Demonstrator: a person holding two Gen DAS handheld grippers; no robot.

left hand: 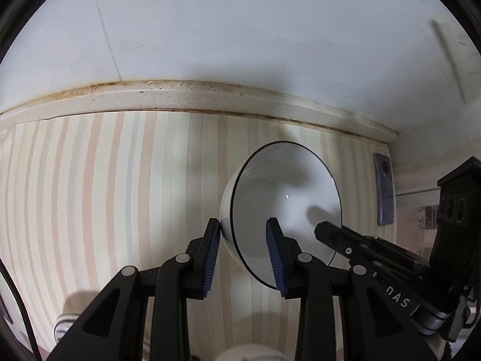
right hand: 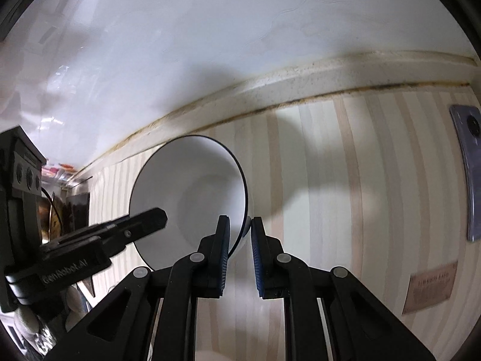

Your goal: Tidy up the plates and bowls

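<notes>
A white bowl [left hand: 285, 192] with a thin dark rim is held between both grippers above the striped tabletop [left hand: 105, 195]. My left gripper [left hand: 243, 225] is shut on the bowl's left wall, one blue pad outside and one inside. My right gripper [left hand: 324, 230] reaches in from the right and pinches the opposite rim. In the right wrist view the bowl [right hand: 192, 192] sits left of centre, with my right gripper [right hand: 240, 222] shut on its right rim. There the left gripper [right hand: 157, 216] comes in from the left. The bowl casts a shadow on the tabletop [right hand: 315, 210].
A white wall [left hand: 240, 30] with a stained cream ledge [left hand: 180, 96] runs along the table's far edge. A blue-grey phone [right hand: 469, 174] and a brown card [right hand: 430, 288] lie to the right. Something pale and rounded [left hand: 249, 353] shows under the left gripper. Clutter [right hand: 60, 210] lies at the far left.
</notes>
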